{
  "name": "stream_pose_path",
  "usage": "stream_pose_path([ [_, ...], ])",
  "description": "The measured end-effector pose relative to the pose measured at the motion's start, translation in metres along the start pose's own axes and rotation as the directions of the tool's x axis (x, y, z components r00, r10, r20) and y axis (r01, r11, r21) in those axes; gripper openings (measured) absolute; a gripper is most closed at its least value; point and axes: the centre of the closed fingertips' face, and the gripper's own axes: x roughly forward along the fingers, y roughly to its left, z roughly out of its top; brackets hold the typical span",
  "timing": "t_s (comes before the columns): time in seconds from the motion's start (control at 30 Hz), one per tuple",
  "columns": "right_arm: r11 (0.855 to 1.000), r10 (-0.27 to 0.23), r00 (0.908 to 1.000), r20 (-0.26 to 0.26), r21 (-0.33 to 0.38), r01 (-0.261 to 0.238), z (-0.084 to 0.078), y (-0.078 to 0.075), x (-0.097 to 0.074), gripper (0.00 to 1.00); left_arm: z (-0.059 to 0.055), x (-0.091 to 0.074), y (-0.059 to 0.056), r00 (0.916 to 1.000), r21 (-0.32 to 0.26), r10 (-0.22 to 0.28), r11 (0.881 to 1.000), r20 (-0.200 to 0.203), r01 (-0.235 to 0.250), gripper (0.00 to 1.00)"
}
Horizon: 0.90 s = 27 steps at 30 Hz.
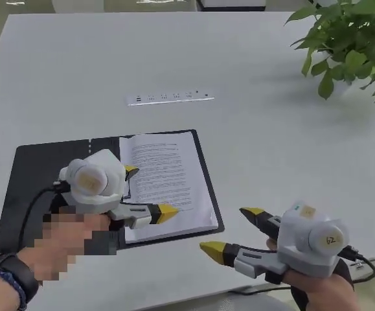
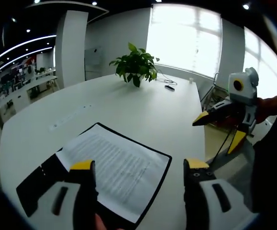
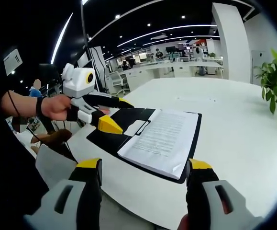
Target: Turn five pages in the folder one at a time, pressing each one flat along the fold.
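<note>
**Folder open on the tabletop, both claws released**

Folder [image 1: 32,172]: black, and it lies open and flat on the white tabletop [image 1: 271,142]. It is toward your edge and left of centre in the head view. The left inner cover shows black. A stack of printed pages [image 1: 168,175] lies on the right half, with the top sheet flat and text side up.

Your left claw [image 1: 149,191]: released, with the yellow-tipped jaws spread wide and nothing between them. It hangs over the folder by the fold, and its jaws point across the lower part of the printed page. You cannot tell from these views whether a tip touches the paper.

Your right claw [image 1: 232,230]: also released, jaws apart and empty. It is off the folder, near the lower right corner, above bare tabletop, with its tips pointing toward the folder.

Other items:
- A white socket strip [image 1: 170,98] is set in the tabletop beyond the folder.
- A green leafy plant [image 1: 349,45] stands at the far right.
- A dark wristband [image 1: 6,273] is on your left wrist.
</note>
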Motion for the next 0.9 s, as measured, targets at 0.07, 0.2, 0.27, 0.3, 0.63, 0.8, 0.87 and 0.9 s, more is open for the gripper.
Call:
stream_pose_path([
  [0.07, 1.000, -0.004, 1.0000, 0.001, 0.003, 0.004, -0.001, -0.001, -0.001, 0.71, 0.001, 0.005, 0.000, 1.0000, 0.005, -0.004, 1.000, -0.005, 0.004, 0.74],
  [0.2, 1.000, -0.008, 1.0000, 0.002, 0.006, 0.008, -0.002, -0.002, -0.003, 0.70, 0.003, 0.021, -0.003, 0.9997, 0.000, -0.022, 1.000, -0.011, 0.022, 0.74],
  [0.27, 1.000, -0.012, 0.9999, 0.002, 0.005, 0.012, -0.002, -0.003, -0.002, 0.70, -0.001, 0.031, -0.002, 0.9994, -0.012, -0.029, 1.000, -0.016, 0.029, 0.74],
  [0.3, 1.000, -0.013, 0.9999, 0.004, 0.008, 0.013, -0.001, -0.003, -0.002, 0.70, -0.003, 0.035, -0.002, 0.9993, -0.024, -0.032, 0.999, -0.020, 0.031, 0.74],
  [0.63, 1.000, -0.015, 0.9998, 0.009, 0.016, 0.015, -0.001, -0.007, -0.003, 0.70, -0.027, 0.077, -0.006, 0.9945, -0.027, -0.045, 0.999, -0.095, 0.042, 0.74],
  [0.8, 1.000, -0.015, 0.9999, 0.004, 0.016, 0.015, -0.002, -0.010, -0.004, 0.70, -0.034, 0.094, -0.013, 0.9918, -0.020, -0.050, 0.999, -0.118, 0.048, 0.73],
  [0.87, 1.000, -0.016, 0.9999, 0.003, 0.021, 0.015, -0.003, -0.011, -0.004, 0.70, -0.036, 0.100, -0.014, 0.9915, -0.029, -0.045, 0.999, -0.122, 0.041, 0.73],
  [0.9, 1.000, -0.015, 0.9999, 0.002, 0.021, 0.015, -0.003, -0.011, -0.004, 0.70, -0.037, 0.103, -0.014, 0.9912, -0.033, -0.042, 0.999, -0.126, 0.038, 0.73],
])
